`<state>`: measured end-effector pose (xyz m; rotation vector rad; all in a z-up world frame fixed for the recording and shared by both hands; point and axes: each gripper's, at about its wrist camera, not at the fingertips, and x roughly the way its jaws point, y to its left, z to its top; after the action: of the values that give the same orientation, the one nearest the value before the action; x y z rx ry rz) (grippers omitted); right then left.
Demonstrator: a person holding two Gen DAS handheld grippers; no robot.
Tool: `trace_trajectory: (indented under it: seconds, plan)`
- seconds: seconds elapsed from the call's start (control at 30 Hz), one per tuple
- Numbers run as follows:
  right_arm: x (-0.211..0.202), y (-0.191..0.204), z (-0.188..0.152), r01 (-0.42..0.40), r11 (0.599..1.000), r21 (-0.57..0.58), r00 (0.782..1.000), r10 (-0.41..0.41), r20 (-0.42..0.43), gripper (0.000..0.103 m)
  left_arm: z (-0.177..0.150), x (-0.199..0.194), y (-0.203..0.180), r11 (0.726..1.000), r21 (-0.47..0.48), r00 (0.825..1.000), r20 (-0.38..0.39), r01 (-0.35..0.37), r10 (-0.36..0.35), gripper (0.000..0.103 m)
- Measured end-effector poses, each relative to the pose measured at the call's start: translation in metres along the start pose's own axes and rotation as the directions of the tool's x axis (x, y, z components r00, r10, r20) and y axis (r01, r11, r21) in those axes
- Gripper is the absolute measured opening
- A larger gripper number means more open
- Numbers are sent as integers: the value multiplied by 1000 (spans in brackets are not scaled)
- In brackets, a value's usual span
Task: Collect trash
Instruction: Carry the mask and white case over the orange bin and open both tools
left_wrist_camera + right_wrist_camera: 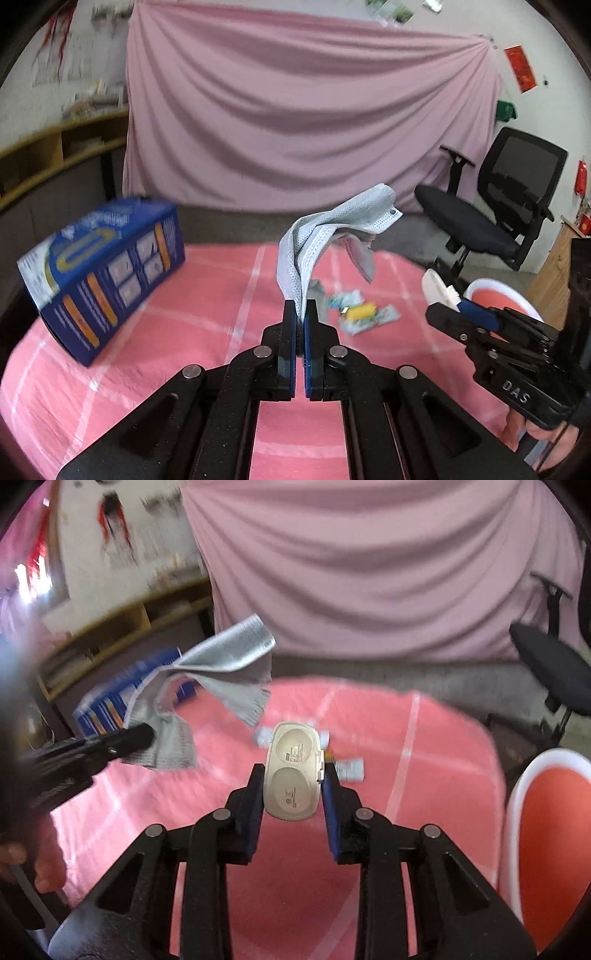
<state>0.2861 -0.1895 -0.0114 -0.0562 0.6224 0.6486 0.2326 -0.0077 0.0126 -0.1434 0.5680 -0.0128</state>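
My left gripper (300, 308) is shut on a pale blue face mask (332, 229), which stands up from the pads and droops over above the pink checked tablecloth (184, 350). My right gripper (293, 775) is shut on a cream plastic case (293, 771) with two round hollows, held clear of the cloth. In the left wrist view the right gripper (448, 306) shows at the right edge with the case (437, 288) in it. In the right wrist view the left gripper (144, 734) comes in from the left with the mask (221, 672). Several small wrappers (365, 314) lie on the cloth ahead.
A blue carton (103, 273) stands on the cloth at the left. A red bin with a white rim (517, 812) is at the right edge of the table. A black office chair (491, 210) stands beyond the table, and a pink sheet (295, 110) hangs behind.
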Motion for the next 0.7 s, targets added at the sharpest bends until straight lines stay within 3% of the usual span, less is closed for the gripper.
trace_trajectory:
  seconds: [0.17,0.3,0.5,0.7]
  plan:
    - [-45,3,3,60,997,-46,978,-49,203,48,6,-23,-26,999,45,991,134,14,-20,1]
    - [-78,2,5,111,992,-56,935,-85,344,48,13,-38,-41,996,82,974,220,33,-50,1]
    - [-124,-8,1,200,979,-32,845,-156,511,48,18,-53,-77,985,157,935,333,76,-125,1]
    - [-164,-25,-5,279,960,35,764,-243,598,48,18,-59,-115,963,235,899,382,132,-216,1]
